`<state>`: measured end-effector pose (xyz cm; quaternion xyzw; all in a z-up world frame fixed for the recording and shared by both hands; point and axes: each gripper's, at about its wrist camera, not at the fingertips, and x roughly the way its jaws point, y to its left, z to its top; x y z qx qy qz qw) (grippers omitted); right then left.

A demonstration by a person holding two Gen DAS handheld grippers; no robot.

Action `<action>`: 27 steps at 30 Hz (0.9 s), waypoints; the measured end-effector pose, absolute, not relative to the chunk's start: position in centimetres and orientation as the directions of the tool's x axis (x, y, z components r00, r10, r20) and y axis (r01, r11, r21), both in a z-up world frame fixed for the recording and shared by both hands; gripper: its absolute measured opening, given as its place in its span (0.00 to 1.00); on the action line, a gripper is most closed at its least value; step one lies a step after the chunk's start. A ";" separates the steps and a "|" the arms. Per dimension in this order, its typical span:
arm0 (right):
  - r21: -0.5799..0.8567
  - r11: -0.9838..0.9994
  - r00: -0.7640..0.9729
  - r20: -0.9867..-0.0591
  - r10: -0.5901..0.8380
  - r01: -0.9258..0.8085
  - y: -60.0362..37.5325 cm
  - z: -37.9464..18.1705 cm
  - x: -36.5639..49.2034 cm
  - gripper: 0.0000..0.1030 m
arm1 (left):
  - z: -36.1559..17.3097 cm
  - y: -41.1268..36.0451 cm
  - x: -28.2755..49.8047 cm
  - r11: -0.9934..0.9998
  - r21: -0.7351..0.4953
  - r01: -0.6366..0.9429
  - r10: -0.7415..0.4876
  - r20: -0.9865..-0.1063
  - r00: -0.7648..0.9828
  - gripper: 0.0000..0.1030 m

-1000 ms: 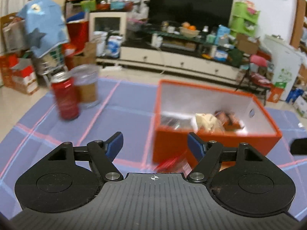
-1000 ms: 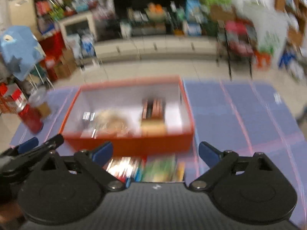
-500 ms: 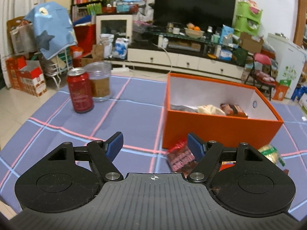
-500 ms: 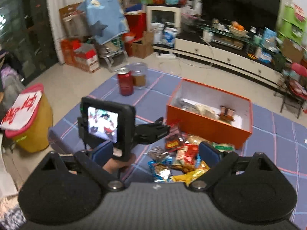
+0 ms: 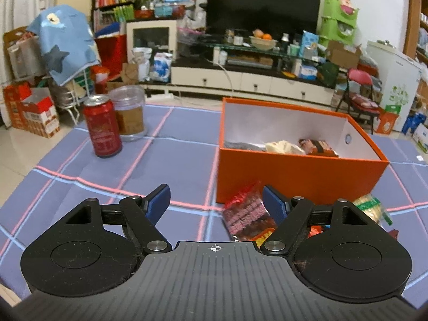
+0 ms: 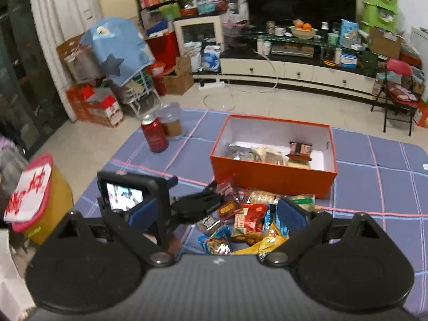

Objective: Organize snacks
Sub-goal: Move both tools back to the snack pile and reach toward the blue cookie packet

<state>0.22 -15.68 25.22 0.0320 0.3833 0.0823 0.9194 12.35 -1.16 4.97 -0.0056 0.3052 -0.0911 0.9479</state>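
Note:
An orange box (image 5: 299, 179) (image 6: 270, 178) with a white inside stands on the purple checked cloth and holds a few snack packets (image 5: 317, 147). A pile of loose snack packets (image 6: 248, 222) lies in front of it. My left gripper (image 5: 216, 203) is open and empty, low over the cloth, with a red packet (image 5: 247, 214) just ahead of its right finger. It also shows in the right wrist view (image 6: 198, 206), reaching toward the pile. My right gripper (image 6: 214, 214) is open and empty, held high above the pile.
A red can (image 5: 103, 125) and a clear jar (image 5: 128, 112) stand on the cloth at the far left. A yellow bin with a red-rimmed lid (image 6: 34, 200) stands off the cloth's left edge. A TV cabinet, boxes and a folding chair lie beyond.
The right gripper has pulled back and risen from close to the box to a high view of the whole cloth. The left gripper has steadied low beside the box.

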 end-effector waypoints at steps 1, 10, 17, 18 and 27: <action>0.122 0.983 0.687 -0.703 0.183 -0.137 -16.1 24.8 0.9 0.92 | 5.1 -0.9 12.3 0.985 -0.063 0.160 -0.167 -0.572 0.803 0.54; 0.078 0.989 0.960 -0.261 -0.102 0.126 -22.1 20.5 -3.3 0.92 | 4.8 2.1 10.7 0.983 -0.127 0.131 -0.181 -0.585 0.790 0.66; 0.148 0.974 0.890 -0.447 -0.091 0.173 -22.7 9.2 -5.9 0.92 | 1.9 3.3 7.3 0.966 -0.252 -0.050 -0.138 -0.676 0.724 0.72; 0.133 0.969 0.872 -0.473 -0.124 0.209 -22.2 8.4 -5.9 0.92 | 1.4 3.1 7.0 0.961 -0.267 -0.074 -0.139 -0.696 0.705 0.72; 0.045 0.964 0.834 -0.512 -0.204 0.264 -21.1 5.9 -7.0 0.92 | -2.4 0.5 5.9 0.937 -0.268 -0.224 -0.071 -0.775 0.628 0.61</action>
